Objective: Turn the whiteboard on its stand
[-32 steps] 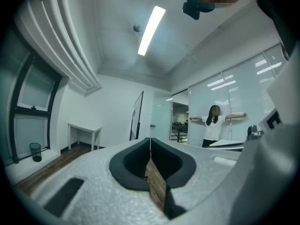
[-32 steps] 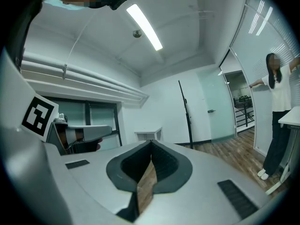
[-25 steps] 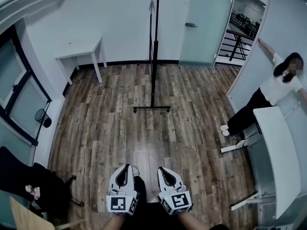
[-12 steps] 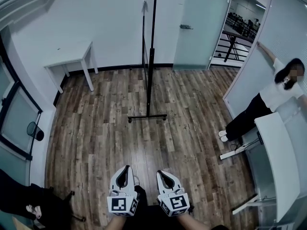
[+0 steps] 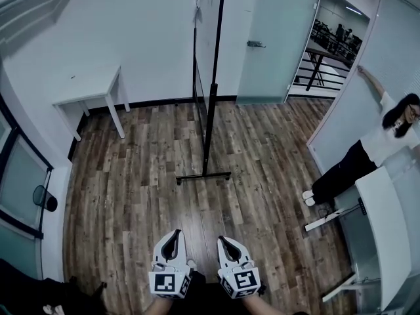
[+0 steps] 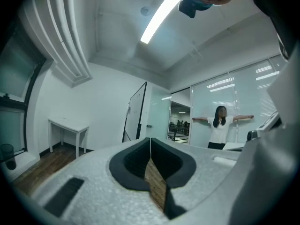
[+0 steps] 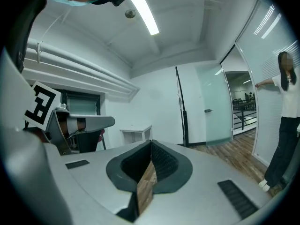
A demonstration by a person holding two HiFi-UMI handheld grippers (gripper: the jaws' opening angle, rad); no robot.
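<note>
Whiteboard [image 5: 207,38], faint marks, perhaps writing

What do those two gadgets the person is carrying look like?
The left gripper and right gripper match: pale grey, rounded plastic shells, each with two curved jaws lined in black ribbed padding. Each carries a white cube printed with black square markers. No cables show.

Bare office meeting room: a white rectangular whiteboard [image 5: 206,35] on a black metal stand [image 5: 210,120] occupies dark wood-plank flooring [image 5: 144,169], with a small white table [image 5: 88,87] far left and a frosted glass door [image 5: 279,38] and partitions [image 5: 387,64] far right.
</note>
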